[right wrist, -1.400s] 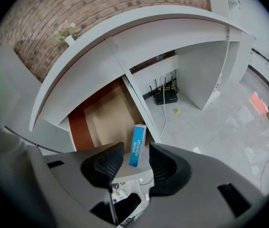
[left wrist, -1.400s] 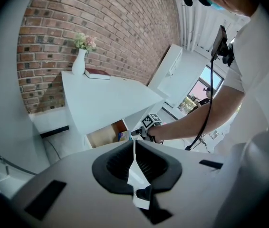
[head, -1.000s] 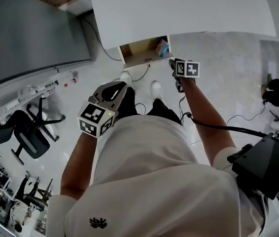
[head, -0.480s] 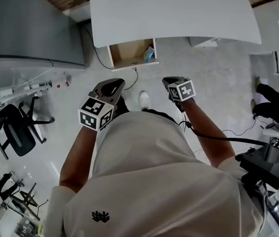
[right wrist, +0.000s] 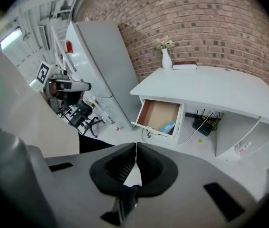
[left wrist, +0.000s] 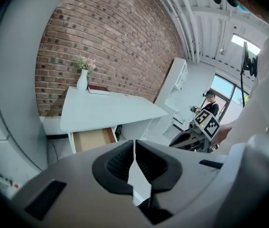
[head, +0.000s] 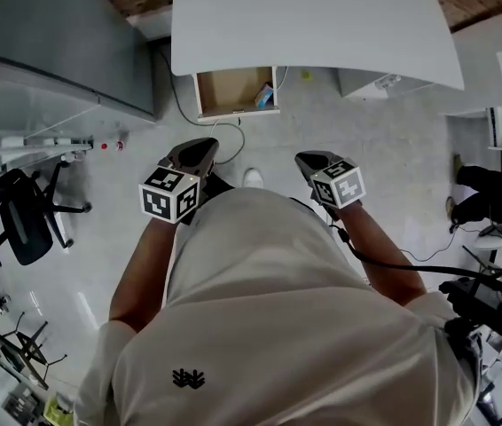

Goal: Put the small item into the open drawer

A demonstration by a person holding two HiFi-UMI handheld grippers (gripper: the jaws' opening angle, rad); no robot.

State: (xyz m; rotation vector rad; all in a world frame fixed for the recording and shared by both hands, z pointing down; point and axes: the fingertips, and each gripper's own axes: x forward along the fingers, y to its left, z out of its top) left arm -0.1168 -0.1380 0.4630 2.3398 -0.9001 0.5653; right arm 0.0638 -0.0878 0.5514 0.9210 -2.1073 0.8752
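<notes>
Blue small item [head: 264, 98]: a light-blue, packet-like thing that lies inside the open drawer, on its floor and close against one side wall. The right gripper view shows it [right wrist: 168, 127] towards the drawer's front corner; what it is made of is too small to tell.
Wooden drawer [head: 229, 91]: light-brown inside with a white front, pulled out from under the white desk top [head: 322, 16] and standing open. Apart from the blue item, its floor [right wrist: 157, 114] looks bare.
Task progress: as far as I can judge, the placing is done, since the item is already in the drawer and neither tool touches it. Nothing in the task sentence seems left to do; the drawer is not pushed in, but the task does not ask for that.
Left grey tongs [head: 200, 149]: the black ribbed pads meet along a thin line in the left gripper view [left wrist: 134, 148], so the jaws are closed with nothing between them.
Right grey tongs [head: 311, 160]: the pads are likewise pressed together [right wrist: 135, 152] and empty, with only floor showing past the tips.
Item relative to tongs: well apart from both. Both tools are held near the person's waist, with bare floor between them and the desk. In the head view the item lies ahead, roughly between the two tools.
Aim: the right gripper view looks toward the drawer, with the item just right of its jaw line.
</notes>
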